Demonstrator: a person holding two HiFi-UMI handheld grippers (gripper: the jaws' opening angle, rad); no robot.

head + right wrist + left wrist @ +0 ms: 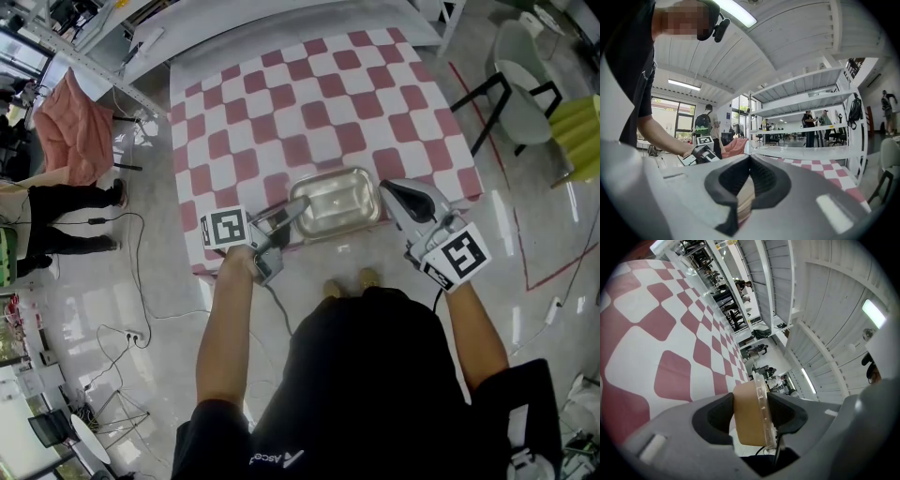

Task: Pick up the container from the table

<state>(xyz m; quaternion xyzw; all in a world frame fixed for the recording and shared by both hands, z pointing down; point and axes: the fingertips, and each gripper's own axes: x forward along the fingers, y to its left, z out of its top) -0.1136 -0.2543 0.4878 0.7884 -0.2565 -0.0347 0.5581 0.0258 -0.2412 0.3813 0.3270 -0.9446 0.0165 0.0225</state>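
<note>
STEP: lift | THING: clear rectangular plastic container [336,202] at near edge of red-and-white checked counter [309,103] | left gripper [296,210] pinches its left rim | right gripper [392,195] pressed together at right rim | DO: raise both ends level, slowly

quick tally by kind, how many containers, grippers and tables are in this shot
container: 1
grippers: 2 (left gripper, right gripper)
table: 1
total: 4
</note>
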